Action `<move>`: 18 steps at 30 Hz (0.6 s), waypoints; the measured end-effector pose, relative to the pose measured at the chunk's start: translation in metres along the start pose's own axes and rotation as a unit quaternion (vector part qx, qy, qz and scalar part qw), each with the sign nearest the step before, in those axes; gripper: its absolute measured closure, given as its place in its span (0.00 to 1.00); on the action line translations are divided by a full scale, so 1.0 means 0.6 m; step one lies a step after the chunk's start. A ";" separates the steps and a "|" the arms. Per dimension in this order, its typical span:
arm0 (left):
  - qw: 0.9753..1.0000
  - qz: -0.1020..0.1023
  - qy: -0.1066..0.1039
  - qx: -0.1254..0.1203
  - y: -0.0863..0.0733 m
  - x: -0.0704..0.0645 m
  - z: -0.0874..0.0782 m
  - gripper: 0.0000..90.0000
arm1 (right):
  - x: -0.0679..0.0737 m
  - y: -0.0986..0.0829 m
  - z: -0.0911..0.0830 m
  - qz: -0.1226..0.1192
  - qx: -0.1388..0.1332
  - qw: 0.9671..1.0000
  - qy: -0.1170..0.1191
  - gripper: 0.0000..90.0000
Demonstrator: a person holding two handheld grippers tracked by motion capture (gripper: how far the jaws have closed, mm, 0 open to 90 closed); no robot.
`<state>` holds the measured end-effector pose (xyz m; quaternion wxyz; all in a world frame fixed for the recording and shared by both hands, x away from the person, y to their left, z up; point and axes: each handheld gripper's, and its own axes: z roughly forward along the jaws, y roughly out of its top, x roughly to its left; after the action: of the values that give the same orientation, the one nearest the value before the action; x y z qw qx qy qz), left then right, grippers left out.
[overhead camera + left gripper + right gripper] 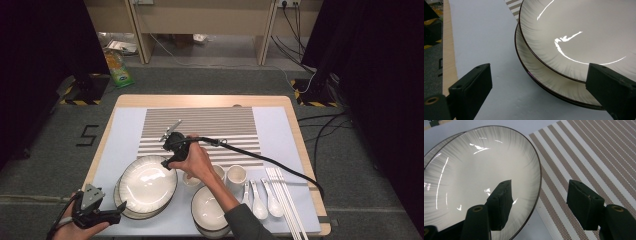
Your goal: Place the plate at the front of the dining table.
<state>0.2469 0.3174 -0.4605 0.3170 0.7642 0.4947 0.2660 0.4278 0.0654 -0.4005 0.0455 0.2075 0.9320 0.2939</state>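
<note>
- High view: stacked plates [147, 186] at the table's 7 o'clock, round so no long axis, faces up. Right gripper [167, 162] over the stack's 1 o'clock rim; left gripper [119, 209] just off its 8 o'clock edge.
- Left gripper view: jaws wide apart, holding nothing; reveals two plates, top plate [584, 32] offset over lower plate [541, 67].
- Right gripper view: jaws spread, straddling the top plate's rim, one above the plate, the other above the striped mat [594, 157].
</note>
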 end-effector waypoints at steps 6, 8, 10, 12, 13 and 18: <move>1.000 -0.004 0.001 0.003 0.001 0.000 0.001 0.06 | -0.006 0.000 0.015 0.009 0.017 1.000 0.011 0.44; 1.000 -0.003 0.001 0.002 0.001 -0.002 0.003 0.07 | -0.006 0.000 0.017 0.011 0.016 1.000 0.019 0.46; 1.000 -0.002 -0.001 0.003 0.000 -0.005 0.008 0.07 | -0.005 0.000 0.019 0.009 0.019 1.000 0.021 0.48; 1.000 -0.002 -0.003 0.003 -0.001 -0.005 0.008 0.08 | -0.005 -0.001 0.020 0.006 0.022 1.000 0.017 0.52; 1.000 0.000 -0.006 0.006 0.000 -0.005 0.007 0.09 | -0.005 -0.002 0.020 0.006 0.024 1.000 0.018 0.53; 1.000 0.000 -0.005 0.005 0.000 -0.005 0.007 0.10 | -0.006 -0.003 0.028 0.010 0.034 0.999 0.023 0.58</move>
<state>0.2486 0.3134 -0.4633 0.3152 0.7673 0.4943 0.2598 0.4337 0.0715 -0.4153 0.0142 0.2111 0.9403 0.2667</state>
